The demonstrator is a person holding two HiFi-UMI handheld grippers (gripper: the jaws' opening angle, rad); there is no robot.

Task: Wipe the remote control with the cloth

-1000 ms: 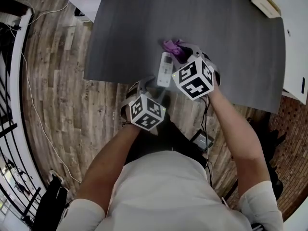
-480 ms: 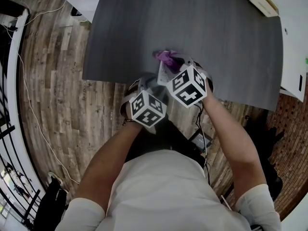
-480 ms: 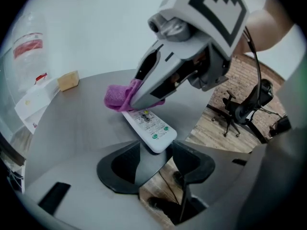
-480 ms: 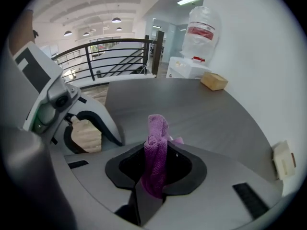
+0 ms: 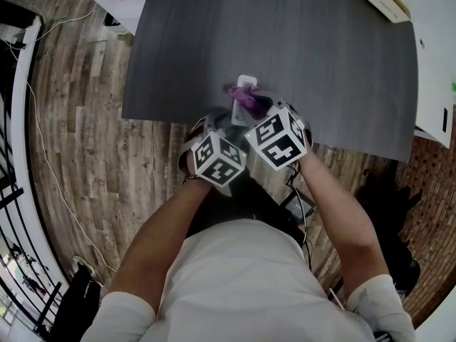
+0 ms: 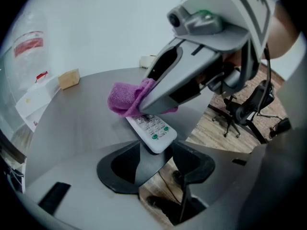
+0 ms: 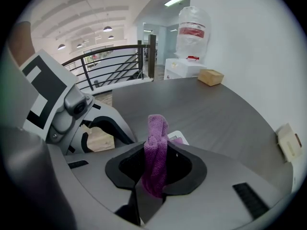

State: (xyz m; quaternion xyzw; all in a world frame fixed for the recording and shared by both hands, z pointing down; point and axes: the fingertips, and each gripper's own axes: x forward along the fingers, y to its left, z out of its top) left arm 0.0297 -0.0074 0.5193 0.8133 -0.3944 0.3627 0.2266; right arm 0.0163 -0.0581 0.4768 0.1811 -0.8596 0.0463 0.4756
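On the table [image 5: 320,63], the left gripper [image 6: 156,143] was clamped on the near end of the remote control [image 6: 152,129], whose long axis ran straight ahead from its jaws. The right gripper [image 7: 156,145], alongside, was pinched on the cloth [image 7: 157,123], which lay over the remote's far part.

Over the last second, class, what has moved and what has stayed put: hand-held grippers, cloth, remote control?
The right hand-held gripper, shut on the purple cloth, moved left and nearer the person, dragging the cloth from beside the remote control onto it. The left hand-held gripper stayed put, clamped on the remote's near end; the remote did not shift.
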